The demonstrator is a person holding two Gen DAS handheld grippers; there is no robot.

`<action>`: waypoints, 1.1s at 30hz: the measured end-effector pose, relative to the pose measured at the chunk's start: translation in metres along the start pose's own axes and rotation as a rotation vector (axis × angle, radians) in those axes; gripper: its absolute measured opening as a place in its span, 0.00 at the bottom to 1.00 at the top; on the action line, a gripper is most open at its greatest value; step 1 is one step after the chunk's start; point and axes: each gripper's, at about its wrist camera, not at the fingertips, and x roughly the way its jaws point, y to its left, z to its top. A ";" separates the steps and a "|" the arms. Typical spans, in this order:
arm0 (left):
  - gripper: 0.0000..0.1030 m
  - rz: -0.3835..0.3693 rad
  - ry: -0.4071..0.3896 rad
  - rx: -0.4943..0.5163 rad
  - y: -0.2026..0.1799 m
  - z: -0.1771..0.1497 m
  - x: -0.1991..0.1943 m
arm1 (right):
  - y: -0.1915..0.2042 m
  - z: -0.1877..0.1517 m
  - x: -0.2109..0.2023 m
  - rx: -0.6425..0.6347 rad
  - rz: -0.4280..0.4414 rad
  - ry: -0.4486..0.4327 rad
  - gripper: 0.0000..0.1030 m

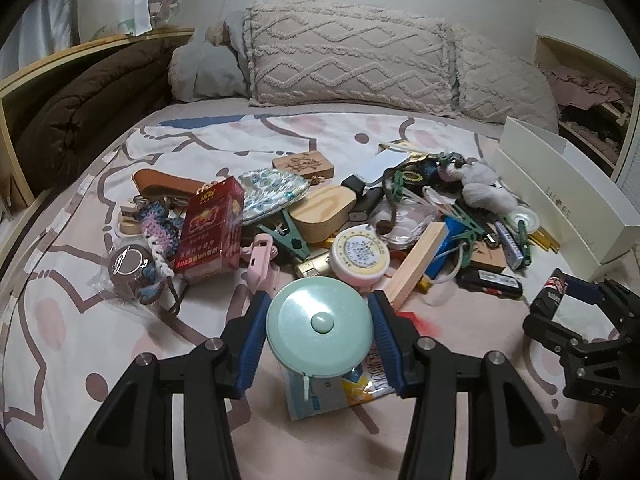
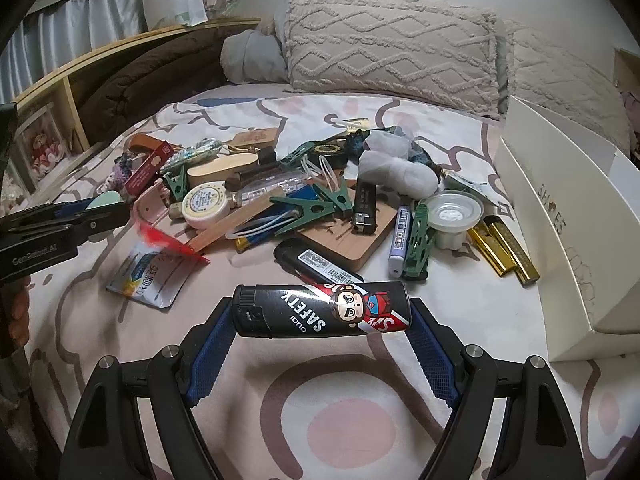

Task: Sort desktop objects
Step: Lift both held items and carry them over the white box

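The left gripper [image 1: 320,322] has its fingers [image 1: 256,320] clamped on a mint tape measure [image 1: 320,326], lifted above the bed [image 1: 80,340]. The right gripper [image 2: 322,316] has its fingers [image 2: 212,344] spread wide, gripping a black lighter [image 2: 320,308] end to end. The clutter pile [image 2: 304,200] lies at twelve o'clock, the white box [image 2: 560,216] at two.

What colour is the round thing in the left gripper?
Pale mint green tape measure, clearest in the left wrist view.

Round mint tape measure [image 1: 320,322] and black lighter [image 2: 320,309], both lifted above bedspread
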 end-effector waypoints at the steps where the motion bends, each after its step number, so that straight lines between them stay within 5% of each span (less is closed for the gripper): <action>1: 0.49 -0.001 -0.006 0.004 -0.002 0.000 -0.002 | 0.000 0.000 -0.001 0.000 0.001 -0.002 0.81; 33: 0.49 -0.101 -0.078 0.056 -0.075 0.024 -0.026 | -0.035 0.019 -0.035 0.035 -0.042 -0.088 0.81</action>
